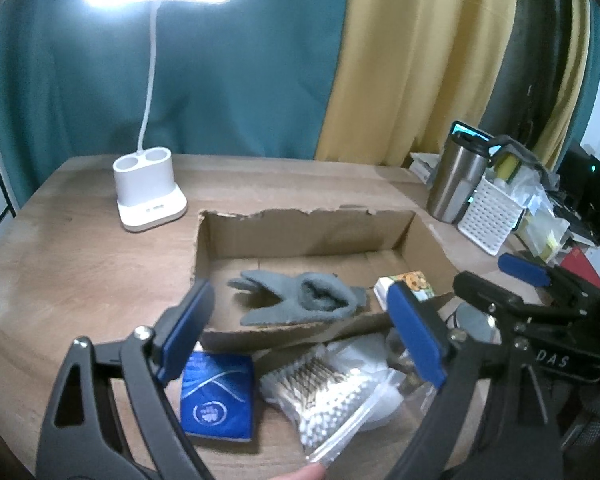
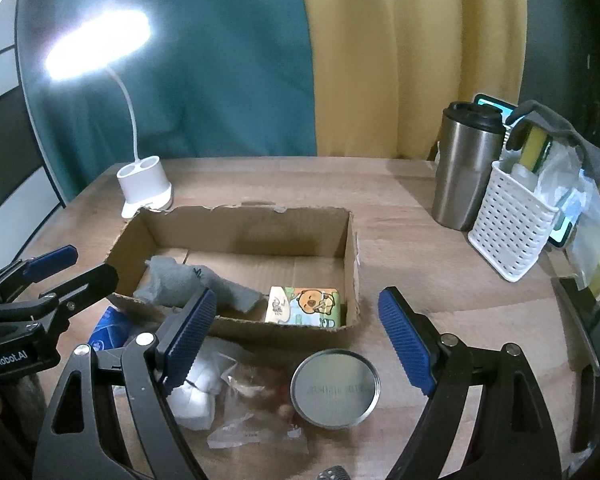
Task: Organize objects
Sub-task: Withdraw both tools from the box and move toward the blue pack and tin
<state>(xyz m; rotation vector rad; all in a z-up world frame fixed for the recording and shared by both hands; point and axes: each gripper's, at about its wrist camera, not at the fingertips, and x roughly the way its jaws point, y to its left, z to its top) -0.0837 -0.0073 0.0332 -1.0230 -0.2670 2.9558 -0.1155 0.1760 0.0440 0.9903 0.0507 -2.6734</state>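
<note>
Glowing so hard that its head is a white blur, the white gooseneck desk lamp [image 1: 150, 196] stands at the back left of the wooden worktop [image 1: 80, 272]. Ahead of it sits the shallow torn-edged cardboard box [image 1: 300, 236], holding a crumpled grey fleece glove [image 1: 300, 300] and, to its right, a small cartoon-printed tissue pack [image 2: 306, 306], which the left view half hides behind a blue pad.

The left gripper [image 1: 300, 336] hangs released over the near edge of the box, its jaws wide with nothing between them. Below it lie a blue square pouch [image 1: 218, 398], partly covered by one finger, and a clear zip bag of cotton swabs [image 1: 324, 396]. A fingertip shows at the bottom edge, cut off.

The right gripper [image 2: 298, 334] is likewise spread and empty. Beneath it are a crinkled clear plastic wrapper [image 2: 252, 412] whose contents are hard to make out, and a round silver metal lid [image 2: 335, 389].

At the far right stand a steel travel tumbler with a black lid [image 2: 466, 168] and a white perforated plastic basket [image 2: 510, 232], stuffed with items too cluttered to identify.
</note>
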